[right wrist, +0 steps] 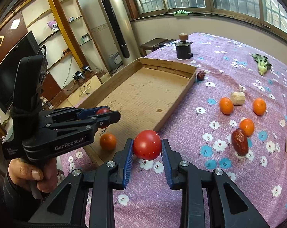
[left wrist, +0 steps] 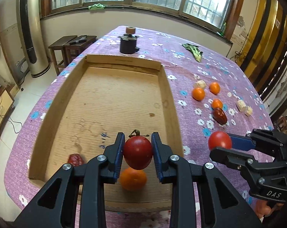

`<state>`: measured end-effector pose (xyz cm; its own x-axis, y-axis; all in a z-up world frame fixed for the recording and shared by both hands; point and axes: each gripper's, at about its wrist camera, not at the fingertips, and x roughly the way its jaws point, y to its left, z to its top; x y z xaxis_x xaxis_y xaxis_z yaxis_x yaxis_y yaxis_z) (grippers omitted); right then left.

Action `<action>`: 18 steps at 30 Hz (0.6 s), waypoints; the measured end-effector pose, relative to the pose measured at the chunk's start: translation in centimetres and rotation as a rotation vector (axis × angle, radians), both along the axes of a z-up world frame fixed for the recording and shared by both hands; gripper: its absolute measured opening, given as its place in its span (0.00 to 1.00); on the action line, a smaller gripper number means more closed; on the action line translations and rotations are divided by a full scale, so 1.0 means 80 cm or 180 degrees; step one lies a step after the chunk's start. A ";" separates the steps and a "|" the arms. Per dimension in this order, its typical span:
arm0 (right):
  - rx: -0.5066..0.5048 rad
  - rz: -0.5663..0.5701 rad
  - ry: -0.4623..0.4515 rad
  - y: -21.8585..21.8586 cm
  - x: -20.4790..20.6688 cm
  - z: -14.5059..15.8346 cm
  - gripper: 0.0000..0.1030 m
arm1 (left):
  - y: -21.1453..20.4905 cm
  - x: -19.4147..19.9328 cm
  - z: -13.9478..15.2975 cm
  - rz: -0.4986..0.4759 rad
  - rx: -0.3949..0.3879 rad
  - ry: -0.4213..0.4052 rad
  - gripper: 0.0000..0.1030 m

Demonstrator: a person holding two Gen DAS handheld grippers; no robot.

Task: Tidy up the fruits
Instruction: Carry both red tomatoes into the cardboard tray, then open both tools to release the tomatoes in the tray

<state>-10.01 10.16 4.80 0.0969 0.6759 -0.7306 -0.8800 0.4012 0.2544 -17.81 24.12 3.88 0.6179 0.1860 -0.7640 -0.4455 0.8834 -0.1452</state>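
Tomato (left wrist: 138,153) w/ stem sits clamped between the left gripper (left wrist: 137,152) pads, held above the near end of the cardboard tray (left wrist: 167,87). Directly under it: an orange (left wrist: 133,178) already on the tray floor, plus a red date (left wrist: 75,159) at the near-left corner. Risk as I judge it: letting go here drops the tomato onto the orange, so it could bounce, bruise or roll; shift sideways over bare cardboard first.

Right wrist view: right gripper (right wrist: 147,148) pinches a second tomato (right wrist: 147,147), no stem visible, over the tabletop (right wrist: 200,180) just outside the tray's near-right corner, not yet over the rim. Round, glossy skin, contact only at the sides, so too hard a squeeze may split it, too light and it slips. Both grippers are close together near that corner; converging on the same spot could make them knock. Loose oranges (right wrist: 226,105) and a date (right wrist: 240,141) lie further right.
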 end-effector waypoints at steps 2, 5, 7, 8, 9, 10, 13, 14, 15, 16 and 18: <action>0.0004 0.0034 0.0000 0.007 -0.002 0.001 0.29 | 0.007 -0.001 0.000 0.0031 0.0013 0.0002 0.25; 0.0006 0.0117 -0.0006 0.024 -0.007 0.000 0.29 | 0.020 -0.001 -0.001 0.0080 0.0020 0.0009 0.25; -0.0013 0.0193 -0.0010 0.040 -0.012 -0.003 0.29 | 0.032 -0.001 -0.003 0.0130 0.0023 0.0023 0.25; -0.0030 0.0223 -0.0008 0.047 -0.013 -0.005 0.29 | 0.038 -0.001 -0.004 0.0155 0.0016 0.0032 0.25; -0.0057 0.0268 -0.0001 0.057 -0.016 -0.009 0.29 | 0.043 0.000 -0.005 0.0175 0.0010 0.0040 0.25; -0.0085 0.0304 0.0002 0.066 -0.017 -0.014 0.29 | 0.050 0.001 -0.007 0.0203 0.0004 0.0053 0.25; -0.0156 0.0380 0.0019 0.087 -0.021 -0.026 0.28 | 0.067 0.005 -0.016 0.0268 -0.0015 0.0120 0.25; -0.0176 0.0397 0.0030 0.092 -0.021 -0.030 0.28 | 0.071 0.007 -0.019 0.0281 -0.0025 0.0142 0.25; -0.0204 0.0424 0.0037 0.100 -0.021 -0.035 0.28 | 0.074 0.008 -0.022 0.0289 -0.0033 0.0162 0.25; -0.0223 0.0435 0.0042 0.104 -0.021 -0.039 0.28 | 0.077 0.009 -0.025 0.0295 -0.0045 0.0185 0.25; -0.0274 0.0464 0.0057 0.114 -0.019 -0.047 0.28 | 0.081 0.010 -0.031 0.0303 -0.0065 0.0216 0.25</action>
